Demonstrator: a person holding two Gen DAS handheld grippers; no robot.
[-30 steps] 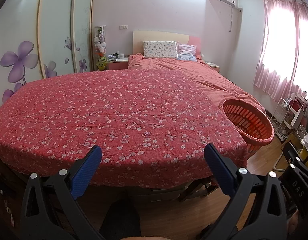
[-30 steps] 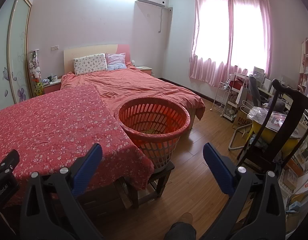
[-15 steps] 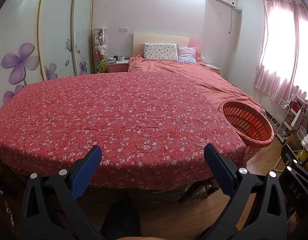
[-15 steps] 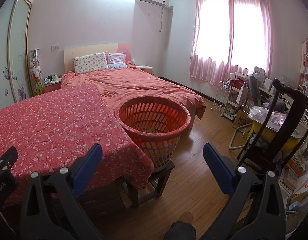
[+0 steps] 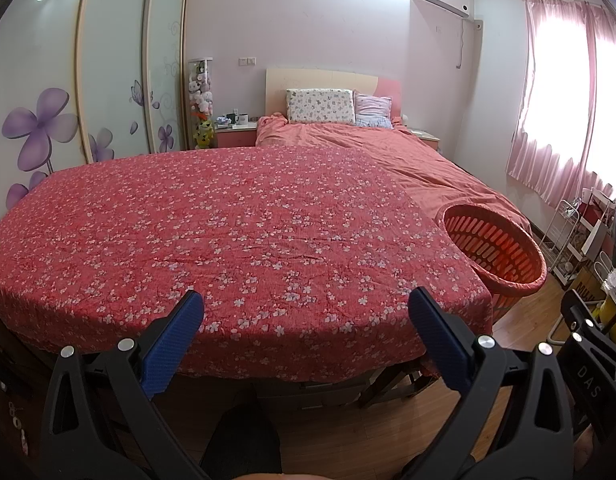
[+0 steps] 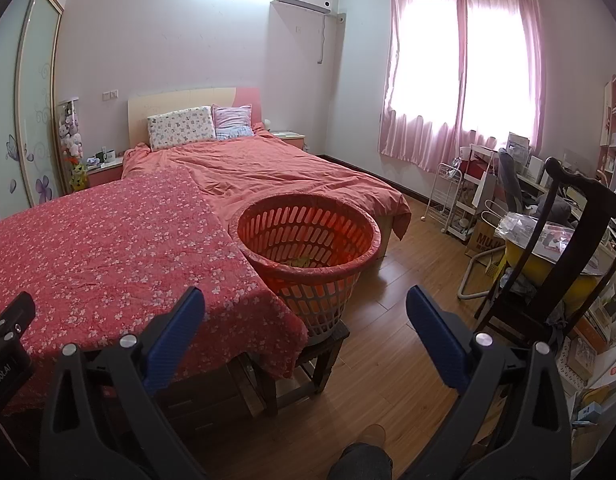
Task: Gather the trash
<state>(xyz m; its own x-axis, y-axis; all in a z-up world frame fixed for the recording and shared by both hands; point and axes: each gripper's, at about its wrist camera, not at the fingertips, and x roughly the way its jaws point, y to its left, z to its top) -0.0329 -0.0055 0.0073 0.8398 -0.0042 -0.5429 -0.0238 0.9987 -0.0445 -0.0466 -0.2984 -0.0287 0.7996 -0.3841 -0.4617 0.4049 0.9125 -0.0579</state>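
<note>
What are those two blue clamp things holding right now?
Nothing. The left gripper and right gripper are both open and empty, above the floral tablecloth.

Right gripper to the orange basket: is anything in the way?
Nothing visible blocks it. The right gripper, jaws open and empty, faces the orange basket, which stands on a dark wooden stool beside the corner of the floral red cloth. Only open air lies between them.

A bedroom with pale pink walls (image 6: 188, 40) held a bed under a salmon-coloured duvet (image 6: 276, 168). Daylight glowed through pink curtains (image 6: 459, 80) onto a brown wooden plank floor (image 6: 407, 340), and sliding wardrobe doors painted with purple flowers (image 5: 40, 128) lined one side.
</note>
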